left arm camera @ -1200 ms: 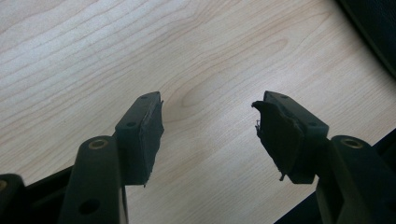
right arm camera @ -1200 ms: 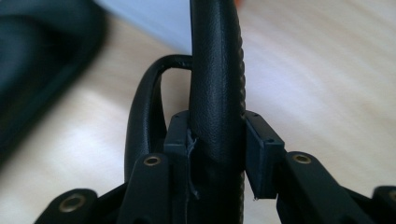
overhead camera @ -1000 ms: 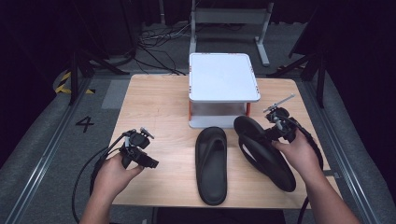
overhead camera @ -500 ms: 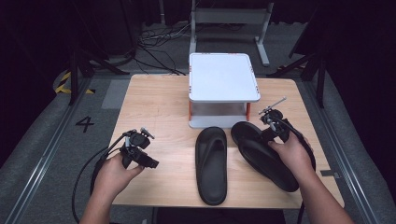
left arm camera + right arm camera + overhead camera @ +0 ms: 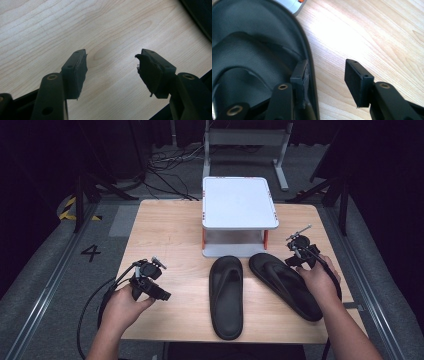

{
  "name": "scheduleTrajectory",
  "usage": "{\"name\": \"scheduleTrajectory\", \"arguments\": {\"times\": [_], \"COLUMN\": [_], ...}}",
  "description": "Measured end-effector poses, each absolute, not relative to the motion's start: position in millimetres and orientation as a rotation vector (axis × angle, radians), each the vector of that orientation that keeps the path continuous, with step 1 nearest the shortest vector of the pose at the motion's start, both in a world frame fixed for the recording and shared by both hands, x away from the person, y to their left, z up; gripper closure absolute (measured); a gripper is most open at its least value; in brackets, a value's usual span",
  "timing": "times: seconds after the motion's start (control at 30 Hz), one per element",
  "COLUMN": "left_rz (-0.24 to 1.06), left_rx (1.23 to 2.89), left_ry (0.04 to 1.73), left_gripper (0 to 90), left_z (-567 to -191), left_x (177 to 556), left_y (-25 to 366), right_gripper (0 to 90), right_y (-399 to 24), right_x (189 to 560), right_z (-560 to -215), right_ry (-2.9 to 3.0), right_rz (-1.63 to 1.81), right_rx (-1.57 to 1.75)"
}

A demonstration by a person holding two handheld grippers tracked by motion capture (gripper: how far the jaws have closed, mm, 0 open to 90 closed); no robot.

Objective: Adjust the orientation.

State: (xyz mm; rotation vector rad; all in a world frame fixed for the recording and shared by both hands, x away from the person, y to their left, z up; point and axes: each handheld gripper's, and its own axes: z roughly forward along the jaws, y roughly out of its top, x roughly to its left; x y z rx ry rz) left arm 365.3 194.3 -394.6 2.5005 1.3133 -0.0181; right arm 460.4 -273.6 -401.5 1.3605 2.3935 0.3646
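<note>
Up close, right claw [image 5: 325,82] just opening, one pad over sandal [image 5: 257,50] rim; left claw [image 5: 112,72] wide, above bare desk [image 5: 50,30] at 8 o'clock.

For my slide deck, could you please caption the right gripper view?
Right gripper, jaws just opening, releases the rim of a black flip-flop on the wooden table.

Before you lie two black flip-flops: one [image 5: 226,296] lies straight on the wooden table [image 5: 165,235], and the other [image 5: 285,285] lies angled to its right. One white raised platform [image 5: 239,202] with orange legs stands at the far middle of that one table. You hold two grippers, one in each hand: the left gripper [image 5: 161,293] and the right gripper [image 5: 291,262]. Each gripper has two black jaws, four in all. One floor marking, the numeral 4 [image 5: 91,253], lies left of the table.
</note>
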Motion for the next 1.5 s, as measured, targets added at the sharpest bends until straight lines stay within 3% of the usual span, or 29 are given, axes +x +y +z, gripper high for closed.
{"name": "scheduleTrajectory", "arguments": {"times": [0.27, 0.5, 0.7, 0.83, 1.1, 1.5], "left_rz": [-0.008, -0.006, -0.002, 0.015, 0.057, 0.012], "left_rx": [2.501, 2.519, 2.507, 2.507, 2.491, 2.510], "left_ry": [1.304, 1.275, 1.279, 1.261, 1.229, 1.205], "left_gripper": [39.9, 39.6, 39.6, 39.5, 39.3, 39.7], "left_z": [-392.1, -387.9, -385.7, -378.9, -365.8, -383.8], "left_x": [364.6, 363.3, 366.7, 370.5, 380.1, 385.2], "left_y": [195.1, 186.9, 191.1, 190.1, 198.4, 194.6], "right_gripper": [53.9, 53.2, 55.4, 57.0, 60.6, 59.8], "right_y": [-295.9, -330.0, -349.2, -355.2, -342.7, -280.9], "right_x": [437.0, 409.7, 404.2, 399.4, 386.7, 358.3], "right_z": [-392.0, -402.0, -417.8, -430.4, -432.3, -430.0], "right_ry": [2.369, 2.382, 2.387, 2.458, 2.516, 2.680], "right_rz": [0.452, 0.446, 0.258, 0.327, 0.395, 0.424], "right_rx": [1.413, 1.505, 1.583, 1.663, 1.699, 1.536]}}
